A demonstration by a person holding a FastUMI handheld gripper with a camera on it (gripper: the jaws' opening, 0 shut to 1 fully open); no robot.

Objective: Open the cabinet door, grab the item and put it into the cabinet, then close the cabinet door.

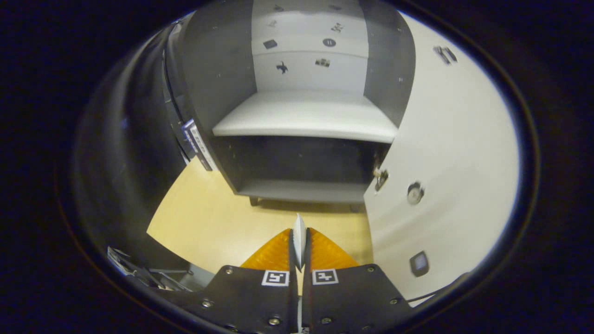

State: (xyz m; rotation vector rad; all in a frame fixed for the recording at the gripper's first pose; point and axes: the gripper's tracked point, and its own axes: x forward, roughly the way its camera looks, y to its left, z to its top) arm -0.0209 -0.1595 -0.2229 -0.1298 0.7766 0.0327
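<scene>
While the one gripper (300, 239) has its two fingers (274, 253) pressed almost together on a single thin, flat white item (300, 232) that stands edge-on between them with its tip poking just past them, one cabinet (218, 74) stands ahead with its one door (445, 153) swung wide open to the right. Inside are two levels: a pale shelf (306, 121) above and a dark lower compartment (301, 162) beneath. The cabinet rests on a light wooden table (209, 222), with dark booth walls to the left.
</scene>
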